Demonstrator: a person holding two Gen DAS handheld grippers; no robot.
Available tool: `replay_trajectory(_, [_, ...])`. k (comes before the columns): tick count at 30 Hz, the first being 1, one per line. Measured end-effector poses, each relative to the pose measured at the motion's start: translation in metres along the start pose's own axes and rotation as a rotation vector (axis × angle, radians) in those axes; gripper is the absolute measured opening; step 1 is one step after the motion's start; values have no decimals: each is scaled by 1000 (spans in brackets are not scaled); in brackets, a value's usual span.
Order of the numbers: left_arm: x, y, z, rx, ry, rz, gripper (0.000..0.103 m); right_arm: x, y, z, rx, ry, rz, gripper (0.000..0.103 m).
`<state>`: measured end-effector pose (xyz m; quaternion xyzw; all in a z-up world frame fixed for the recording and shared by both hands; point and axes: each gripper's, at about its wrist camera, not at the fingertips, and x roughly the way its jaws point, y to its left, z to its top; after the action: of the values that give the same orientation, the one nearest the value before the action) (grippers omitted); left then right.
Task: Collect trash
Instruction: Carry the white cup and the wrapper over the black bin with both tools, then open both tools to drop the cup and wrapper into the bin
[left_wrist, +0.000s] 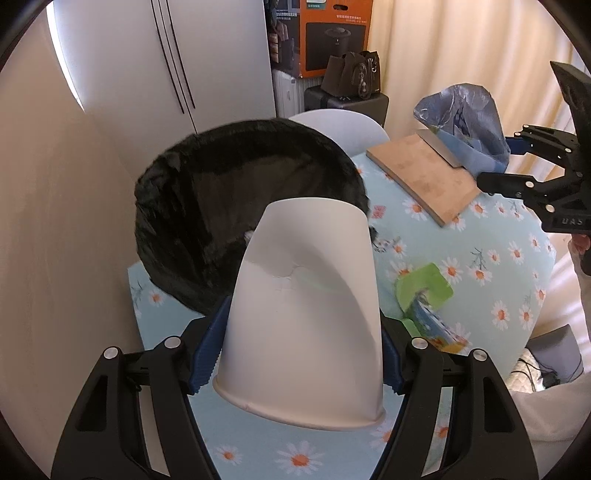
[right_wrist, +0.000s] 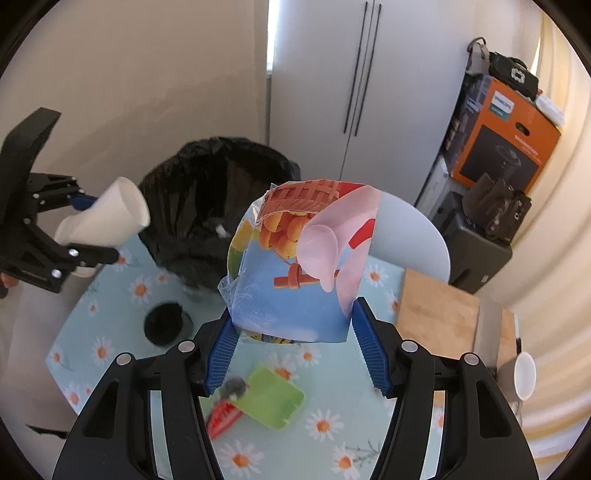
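Gripping a dented white paper cup (left_wrist: 303, 325), the left tongs (left_wrist: 295, 354) have their blue ribbed pads pressed on both sides of it, wide end toward the camera. Same deal on the other side: the right tongs (right_wrist: 293, 347) are clamped on a crumpled snack bag printed with blue sky and orange fruit (right_wrist: 295, 273), its lower edge sitting between the pads.

Under both, the surface with the light blue daisy-print cloth (right_wrist: 122, 295) has a torn green and red wrapper (right_wrist: 266, 398) lying flat on it, and a small black round container (right_wrist: 164, 323) a bit further left in the right wrist view. A thin wooden board (left_wrist: 424, 177) lies toward the far right edge of the cloth.

Further back, the bin lined with a black plastic bag (left_wrist: 236, 199) stands at the far side of the surface, mouth open, with a small white scrap visible inside. The cup is held up just in front of its rim, and the snack bag is up in the air, near it too. Behind that there's a white chair back (right_wrist: 413, 236), a white wardrobe (right_wrist: 369, 74) and an orange and black box (right_wrist: 506, 140).
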<state>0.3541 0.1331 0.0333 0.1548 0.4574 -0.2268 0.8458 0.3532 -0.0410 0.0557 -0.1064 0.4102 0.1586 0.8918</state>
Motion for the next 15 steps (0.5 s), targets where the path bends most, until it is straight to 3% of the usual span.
replay_trajectory(15, [35,43,35,57,12,-70,70,35,25,57,2,-25,58,57])
